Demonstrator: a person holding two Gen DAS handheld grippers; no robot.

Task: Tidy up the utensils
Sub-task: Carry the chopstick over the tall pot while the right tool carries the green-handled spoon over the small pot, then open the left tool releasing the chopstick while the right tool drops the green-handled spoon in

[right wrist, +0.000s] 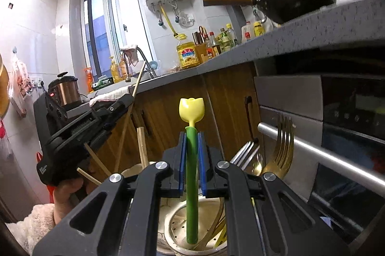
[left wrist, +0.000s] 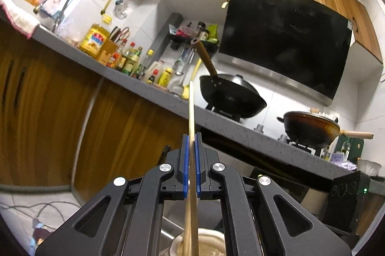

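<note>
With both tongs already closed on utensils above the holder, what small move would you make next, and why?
Probably lift the right tongs a little higher. They are shut on the green tulip-topped utensil, whose lower end still sits inside the white utensil holder among other pieces. The left tongs grip a wooden chopstick off to the side, so the path upward looks clear.

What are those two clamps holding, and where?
Left gripper pinches a wooden chopstick mid-length. Right gripper clamps the green stem of a tulip-topped utensil.
</note>
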